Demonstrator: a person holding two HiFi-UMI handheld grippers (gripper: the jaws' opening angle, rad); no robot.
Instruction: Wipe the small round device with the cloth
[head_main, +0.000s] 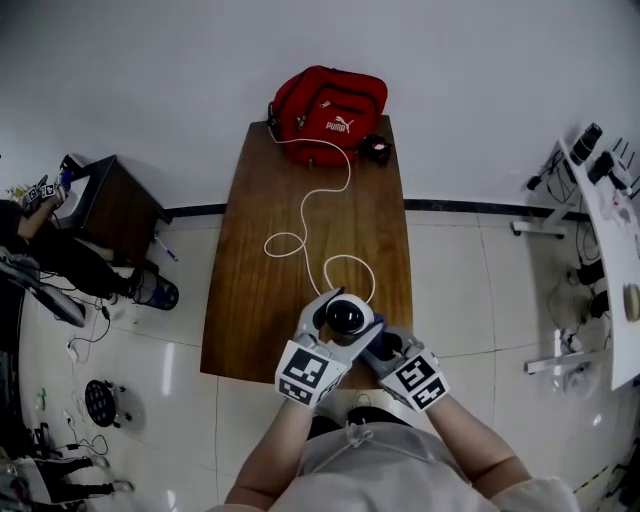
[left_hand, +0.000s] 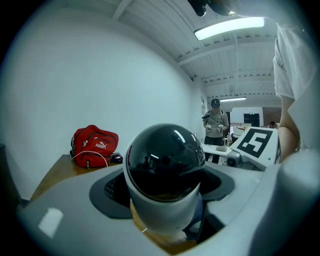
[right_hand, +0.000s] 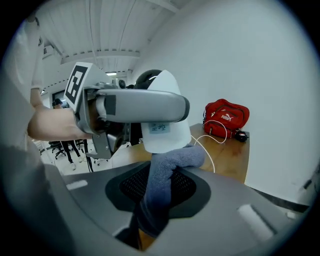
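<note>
The small round device (head_main: 348, 316) has a glossy black dome and a white body (left_hand: 167, 200). My left gripper (head_main: 343, 322) is shut on it above the near end of the wooden table (head_main: 250, 300). In the left gripper view the device (left_hand: 165, 165) fills the space between the jaws. My right gripper (head_main: 385, 348) is shut on a grey-blue cloth (right_hand: 160, 187), whose folded tip touches the device's white underside (right_hand: 165, 135). A white cable (head_main: 320, 215) runs from the device across the table.
A red bag (head_main: 330, 108) and a small black object (head_main: 376, 148) lie at the table's far end against the wall. A dark side table (head_main: 115, 205) stands left. A white desk with gear (head_main: 610, 230) is at right. A person (left_hand: 215, 125) stands in the background.
</note>
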